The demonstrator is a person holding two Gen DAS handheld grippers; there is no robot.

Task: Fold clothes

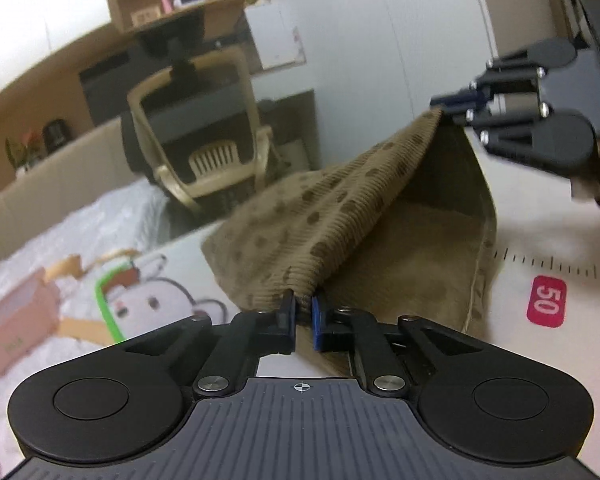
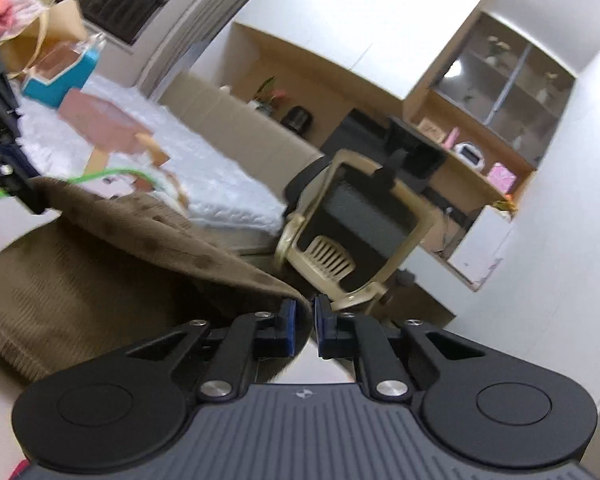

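- As seen from the left wrist view, the left gripper [image 1: 300, 312] sits at lower centre, its jaws clamped on a corner of the brown dotted garment [image 1: 300, 220]; pinching the corner lets the edge hang taut rather than bunch.
- From that corner a ribbed edge of the cloth rises toward the upper right of the frame, where the right gripper [image 1: 446, 106] is clenched on the opposite corner. Holding two corners apart and raised appears meant to spread one layer over the layer beneath, as a fold requires.
- Below the lifted edge, the remainder of the garment rests on the printed mat [image 1: 548, 240], whose ruler marks and red "50" label show at right.
- In the right wrist view, the right gripper [image 2: 304, 322] at lower centre grips a cloth corner between its blue pads, though a narrow gap shows between them; the garment [image 2: 100, 280] fills the lower left.
- Beyond the work surface, a beige chair [image 1: 204, 152] stands at mid-frame, with a wooden shelf [image 1: 188, 4] at upper centre; both are well apart from the cloth.
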